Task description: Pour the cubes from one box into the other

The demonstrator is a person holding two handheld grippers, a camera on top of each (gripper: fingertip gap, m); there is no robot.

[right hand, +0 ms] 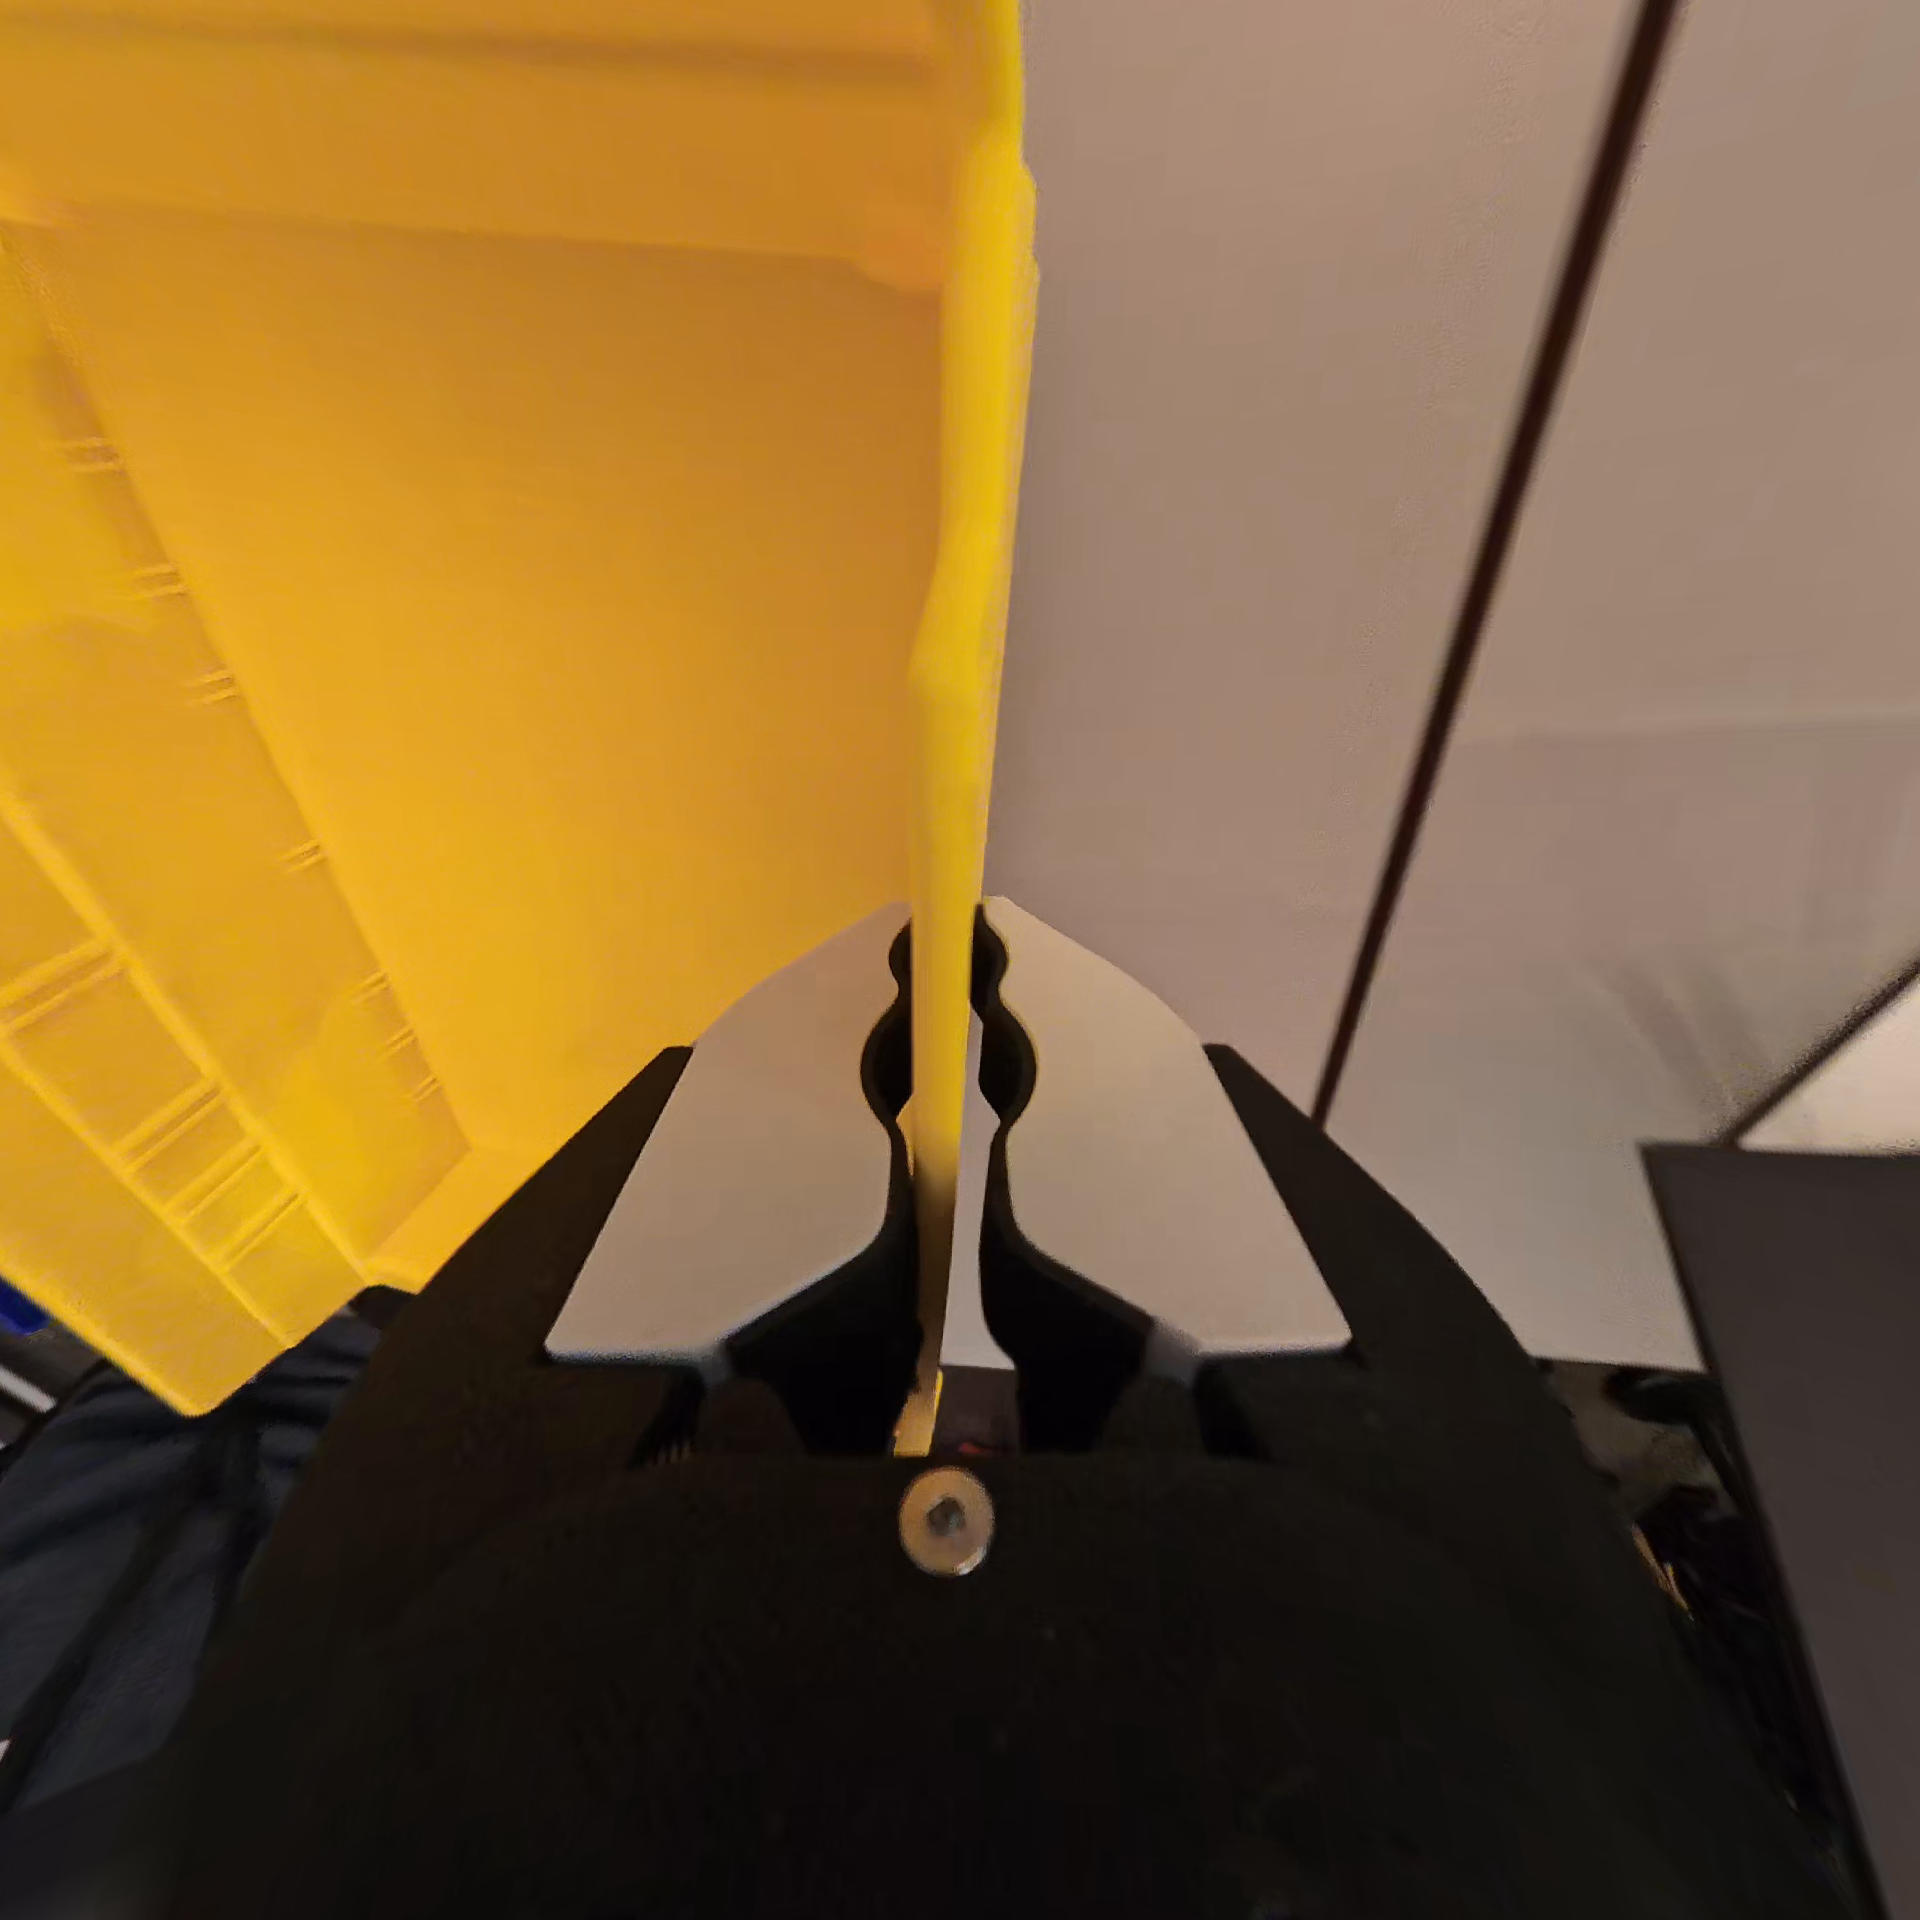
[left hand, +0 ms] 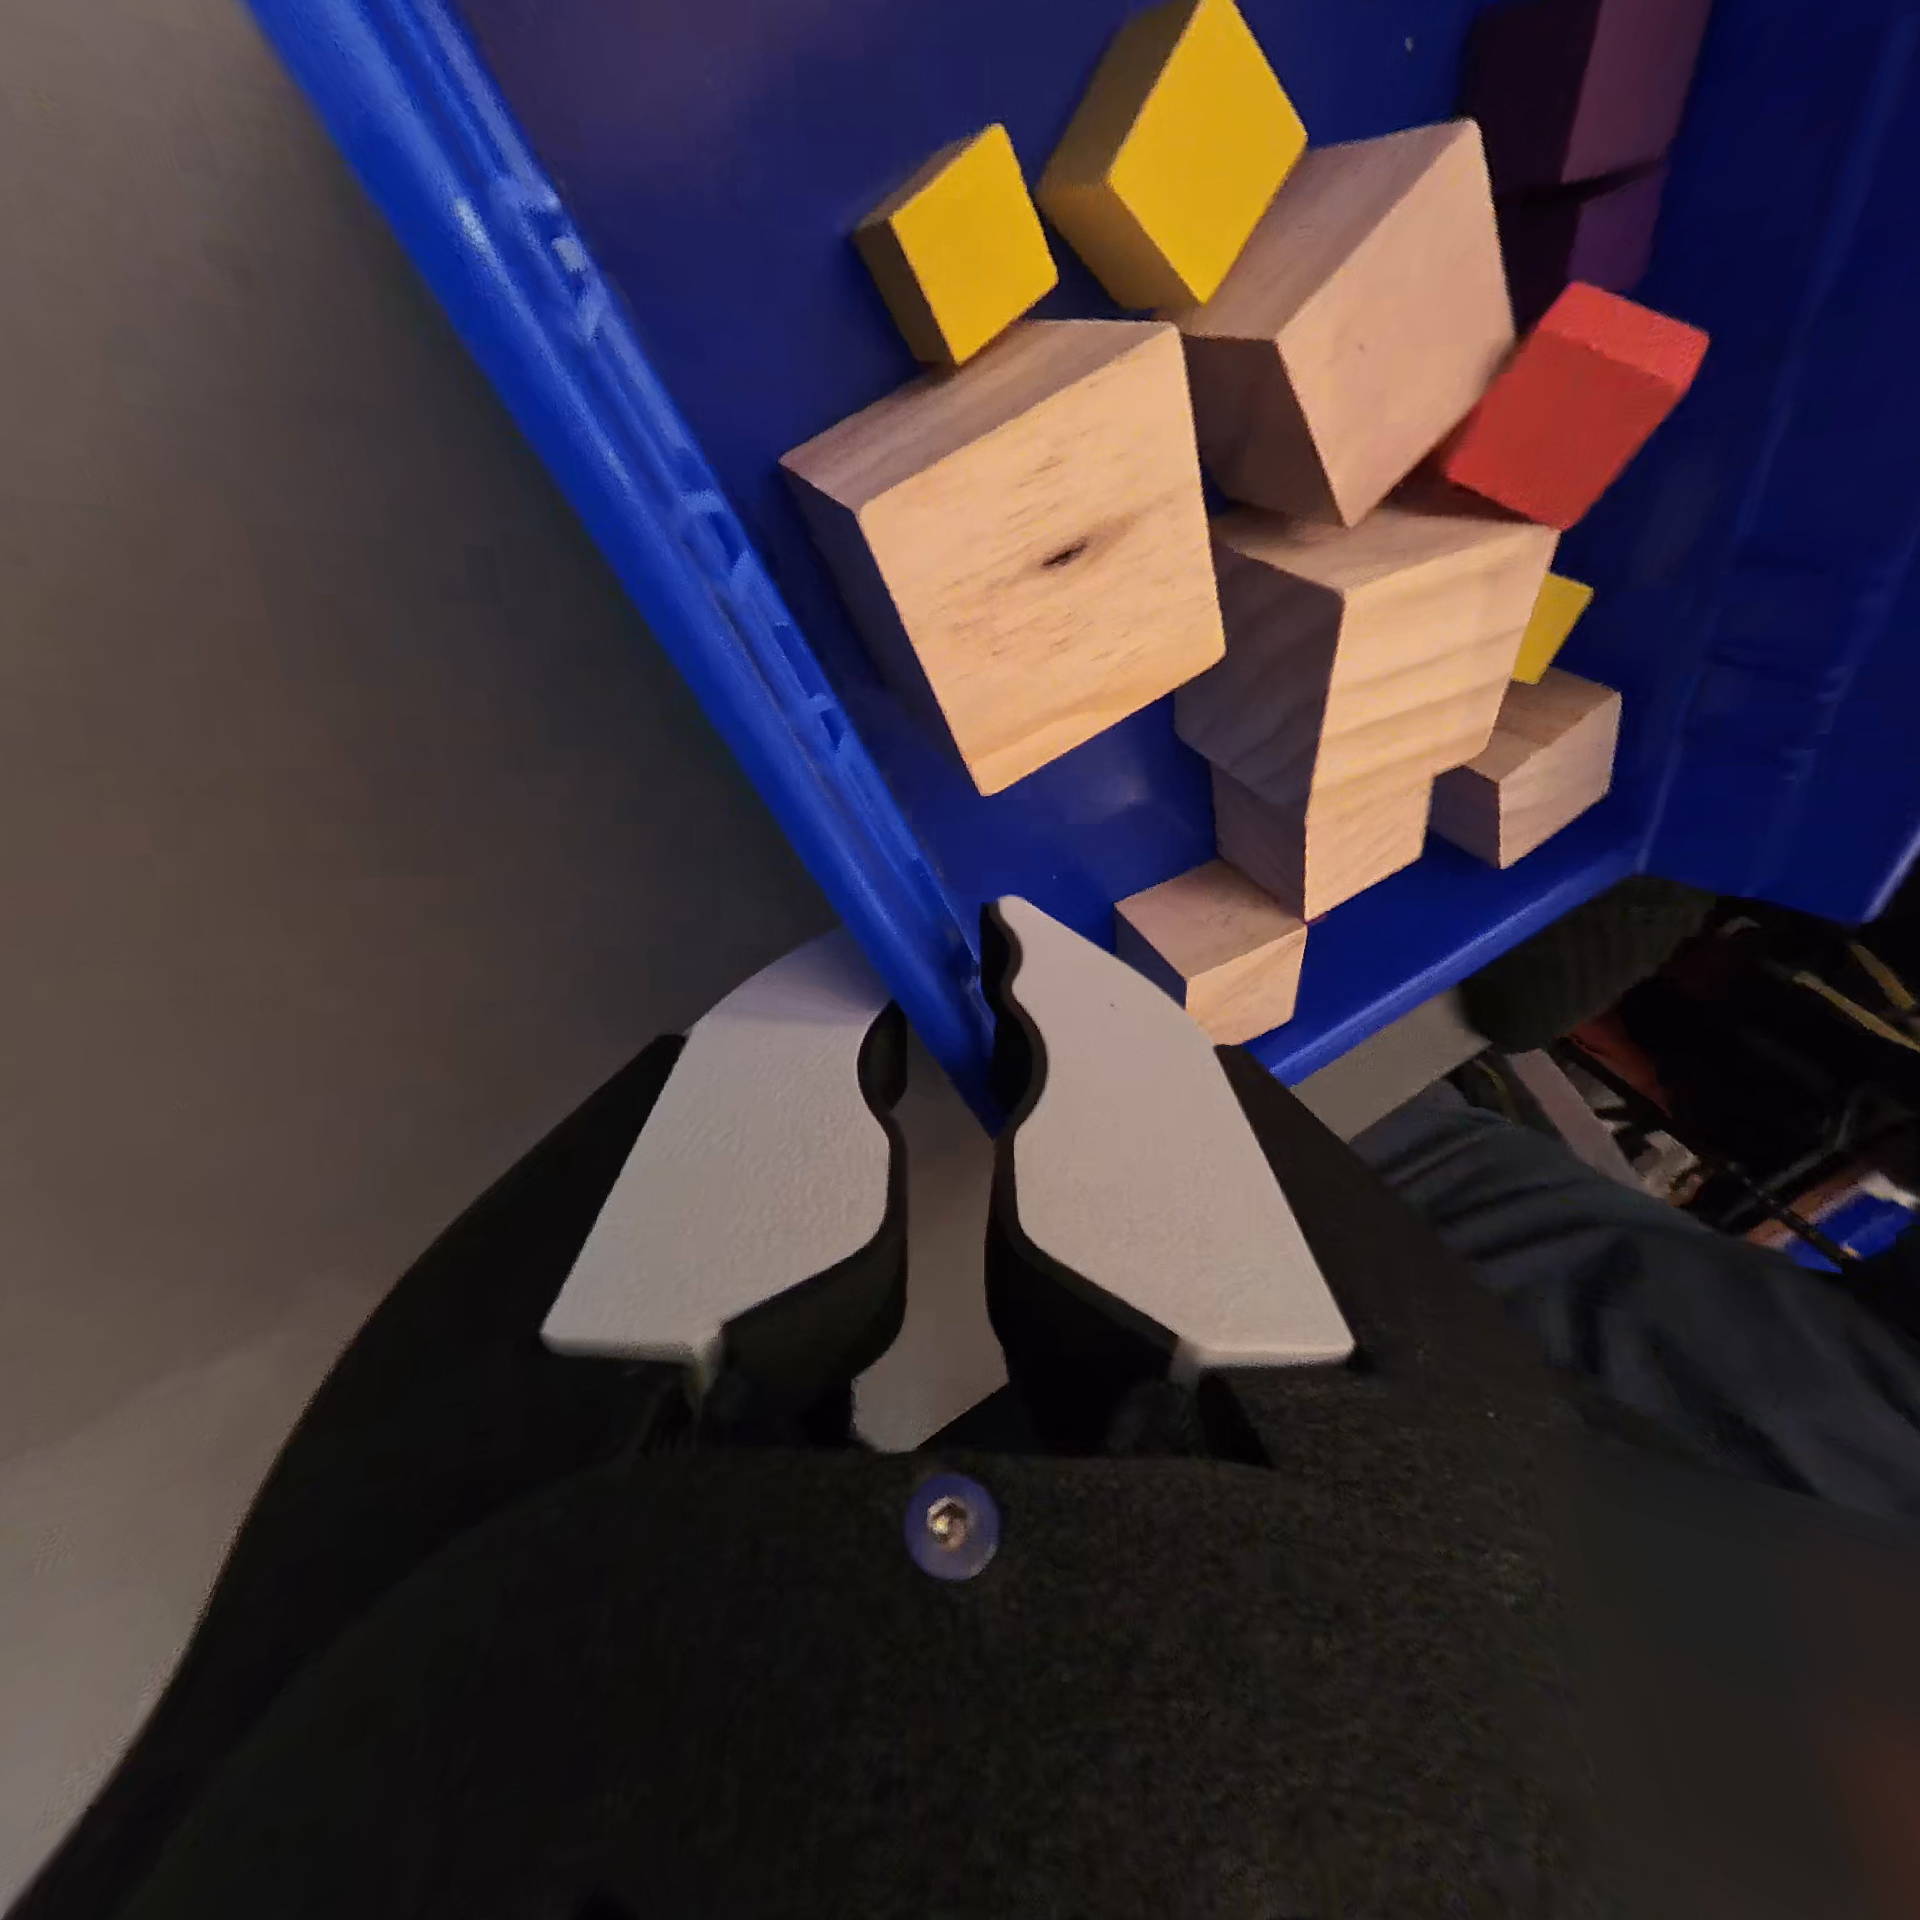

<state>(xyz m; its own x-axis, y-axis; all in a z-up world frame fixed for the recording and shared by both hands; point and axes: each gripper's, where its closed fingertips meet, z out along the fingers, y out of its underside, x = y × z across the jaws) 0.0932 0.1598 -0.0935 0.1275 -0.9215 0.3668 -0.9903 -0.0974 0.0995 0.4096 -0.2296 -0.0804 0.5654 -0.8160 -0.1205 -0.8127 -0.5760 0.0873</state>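
The cubes (left hand: 1247, 540) sit in the blue box (left hand: 727, 125), in the upper right of the left wrist view. Most are plain wood. 3 yellow ones show, 1 red one (left hand: 1574, 405), and some purple ones (left hand: 1590, 114) in the top right corner. They lie in a loose heap, touching each other, against the inside of the box. A few look a bit blurred, so they may be sliding.

The left claw (left hand: 951, 997) is closed tight on the edge of the blue box, with the blue wall pinched between its 2 gray fingers (left hand: 1122, 1143).

In the right wrist view, the yellow box (right hand: 468, 623) fills the upper left. No cubes can be seen in the part that shows. The right claw (right hand: 940, 997) is clamped on the thin edge of the yellow box, 1 finger on each side.

So the job looks nearly done or just starting; the pictures alone cannot say which way the cubes go. If the blue box is the one to fill, the pour looks finished. If not, all of it is left.

There are raised marks on the blue box rim (left hand: 582, 343), but they are too blurred to make out. No other labels show.

Behind the yellow box are a pale wall (right hand: 1299, 468) and a dark panel (right hand: 1797, 1403) at the lower right.
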